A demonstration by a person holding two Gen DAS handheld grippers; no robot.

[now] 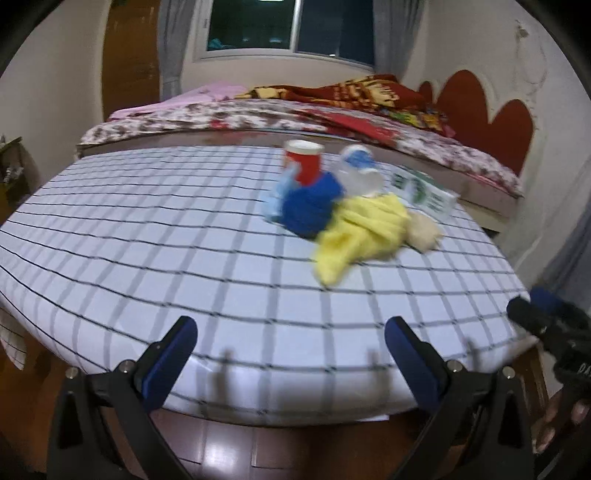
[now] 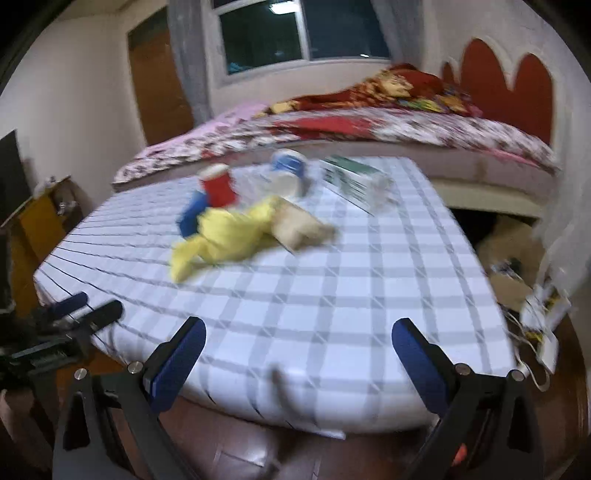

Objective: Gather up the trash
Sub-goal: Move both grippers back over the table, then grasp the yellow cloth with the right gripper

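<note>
A pile of trash lies on the far side of the checked table [image 1: 147, 240]: a red cup [image 1: 302, 162], a blue crumpled wad [image 1: 312, 206], a yellow cloth-like piece [image 1: 362, 232], a beige lump [image 1: 424, 230], a clear bottle with a blue label [image 1: 360, 173] and a green-white box [image 1: 424, 192]. The right wrist view shows the same cup [image 2: 218, 186], yellow piece [image 2: 225, 232], beige lump [image 2: 301, 225] and box [image 2: 354, 181]. My left gripper [image 1: 290, 332] is open and empty at the table's near edge. My right gripper [image 2: 297, 334] is open and empty, also at the near edge.
A bed [image 1: 258, 118] with patterned bedding stands right behind the table. A wooden door [image 2: 159, 88] and a window [image 2: 295, 33] are at the back. Cables and a white adapter [image 2: 546, 347] lie on the floor to the right. The floor is dark wood.
</note>
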